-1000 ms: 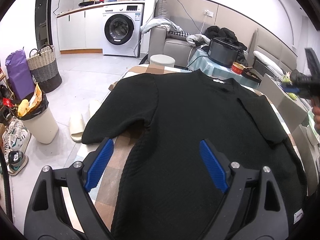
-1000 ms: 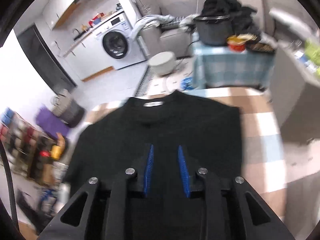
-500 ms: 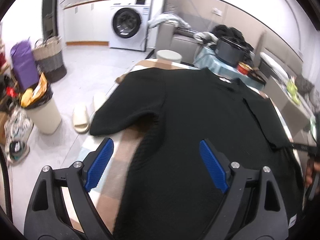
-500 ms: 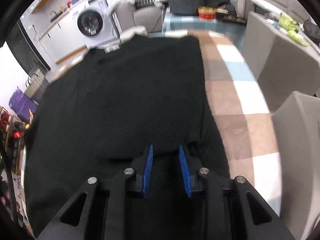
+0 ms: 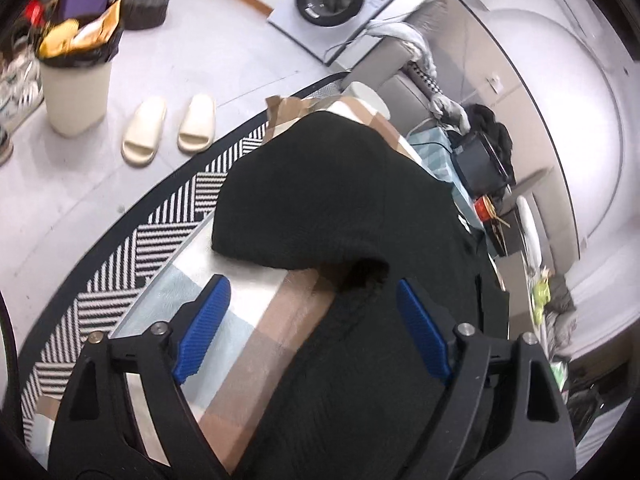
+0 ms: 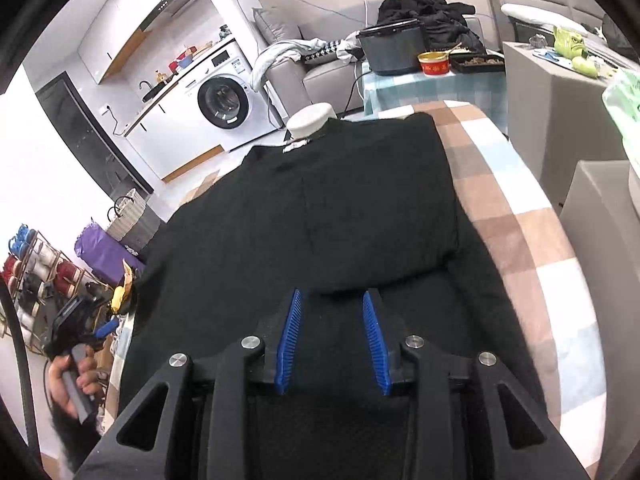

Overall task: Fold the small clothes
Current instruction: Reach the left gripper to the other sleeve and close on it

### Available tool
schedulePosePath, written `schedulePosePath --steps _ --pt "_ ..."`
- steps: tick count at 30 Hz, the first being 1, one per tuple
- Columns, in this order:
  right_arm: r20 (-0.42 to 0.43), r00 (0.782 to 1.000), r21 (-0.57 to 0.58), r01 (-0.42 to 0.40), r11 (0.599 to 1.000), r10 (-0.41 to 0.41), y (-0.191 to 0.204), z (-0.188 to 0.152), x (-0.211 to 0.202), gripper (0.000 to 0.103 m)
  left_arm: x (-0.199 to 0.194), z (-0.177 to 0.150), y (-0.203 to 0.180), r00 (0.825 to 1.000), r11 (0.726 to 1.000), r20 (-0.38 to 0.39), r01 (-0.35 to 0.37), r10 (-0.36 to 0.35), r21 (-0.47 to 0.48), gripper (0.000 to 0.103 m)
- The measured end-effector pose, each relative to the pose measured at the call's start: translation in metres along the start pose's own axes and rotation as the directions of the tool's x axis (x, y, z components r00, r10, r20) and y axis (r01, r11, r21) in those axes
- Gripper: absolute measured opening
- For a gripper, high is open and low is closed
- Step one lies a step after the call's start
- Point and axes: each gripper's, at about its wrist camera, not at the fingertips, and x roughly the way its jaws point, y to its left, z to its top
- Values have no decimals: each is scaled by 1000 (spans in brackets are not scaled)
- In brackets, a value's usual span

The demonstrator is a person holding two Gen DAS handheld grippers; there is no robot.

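Hand-held gripper [image 5: 312, 328] nr full bin [image 5: 74, 92]

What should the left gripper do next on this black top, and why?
Probably lower the left gripper onto the spread sleeve and pinch its edge. The right sleeve already lies folded over the black top, while this one lies flat on the checked cloth. Its jaws are wide, closing slightly, with nothing between them.

This is a lived-in home, an open living room joined to a small kitchen. A white front-loading washing machine [image 6: 224, 98] sits under a counter with a sink, beside a grey upholstered sofa [image 6: 320, 76] draped with clothes. Cream foam slippers [image 5: 170, 128], a woven laundry basket [image 6: 128, 216] and a full cream waste bin [image 5: 74, 92] stand on the pale floor.
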Motion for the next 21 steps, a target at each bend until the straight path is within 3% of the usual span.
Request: schedulePosePath --steps 9,10,12,14,16,21 --pt "11 1000 -1 2 1000 -2 -3 -2 -2 33 43 20 4 997 997 23 -74 75 -5 72" --pt "11 1000 -2 1 1000 -1 -3 -2 -1 33 48 22 3 996 996 31 -85 86 -9 68" --pt "9 1000 -6 1 1000 -1 -3 -4 1 33 54 26 -1 993 994 45 -108 108 -14 51" --pt "0 1000 -6 6 1000 -6 -4 -5 5 33 63 30 0 990 991 42 -132 133 -27 19" --pt "-7 1000 2 6 1000 -6 -6 -7 8 33 68 33 -1 989 990 45 -138 140 -35 2" --pt "-22 1000 6 12 1000 -12 -10 -10 13 33 52 37 -35 970 979 186 -178 157 99 2"
